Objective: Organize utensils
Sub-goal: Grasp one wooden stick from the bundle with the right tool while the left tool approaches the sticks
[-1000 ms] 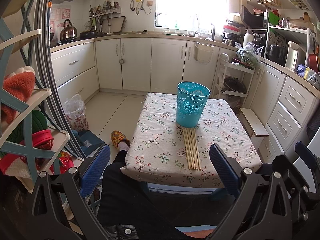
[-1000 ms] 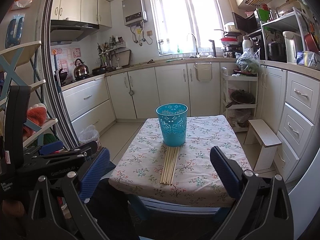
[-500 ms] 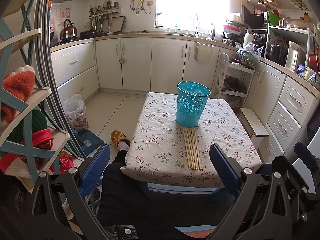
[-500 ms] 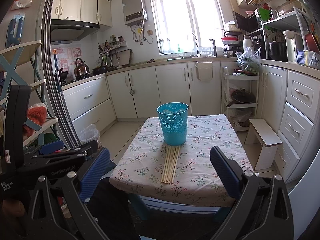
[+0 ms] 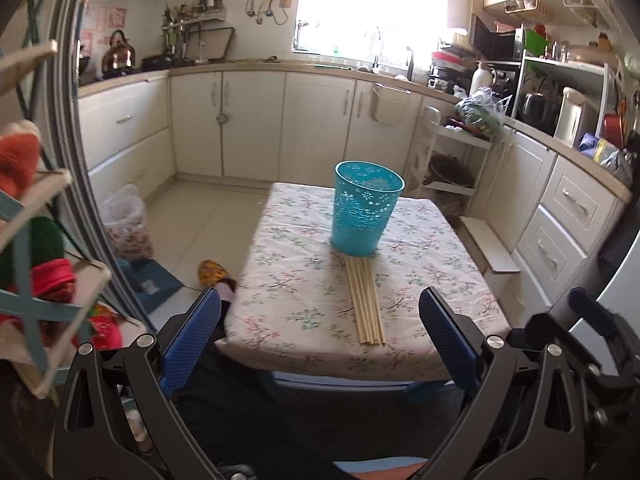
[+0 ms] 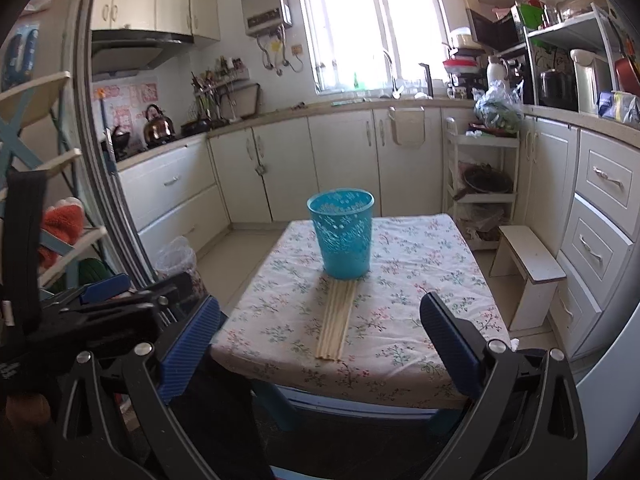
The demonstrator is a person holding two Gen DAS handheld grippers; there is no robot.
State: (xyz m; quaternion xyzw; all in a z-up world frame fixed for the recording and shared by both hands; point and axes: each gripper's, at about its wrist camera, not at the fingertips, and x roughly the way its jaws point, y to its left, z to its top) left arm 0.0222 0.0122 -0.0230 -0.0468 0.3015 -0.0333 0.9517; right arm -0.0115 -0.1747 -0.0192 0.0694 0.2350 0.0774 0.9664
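Observation:
A bundle of several wooden chopsticks (image 5: 365, 301) lies side by side on the floral tablecloth, pointing at a turquoise perforated cup (image 5: 366, 209) that stands upright just behind them. Both show in the right wrist view too: the chopsticks (image 6: 337, 323) and the cup (image 6: 342, 233). My left gripper (image 5: 318, 336) is open and empty, held short of the table's near edge. My right gripper (image 6: 318, 340) is also open and empty, at about the same distance. The left gripper's body (image 6: 100, 312) shows at the left of the right wrist view.
The small table (image 5: 288, 280) stands in a kitchen with white cabinets around. A shelf rack (image 5: 36, 240) with cloth items is close on the left. A white step stool (image 6: 528, 264) and drawers stand at the right. A slipper (image 5: 212, 272) lies on the floor.
Both grippers have moved slightly forward toward the table; the table and cup look a little nearer. Both stay open. Nothing on the table moved.

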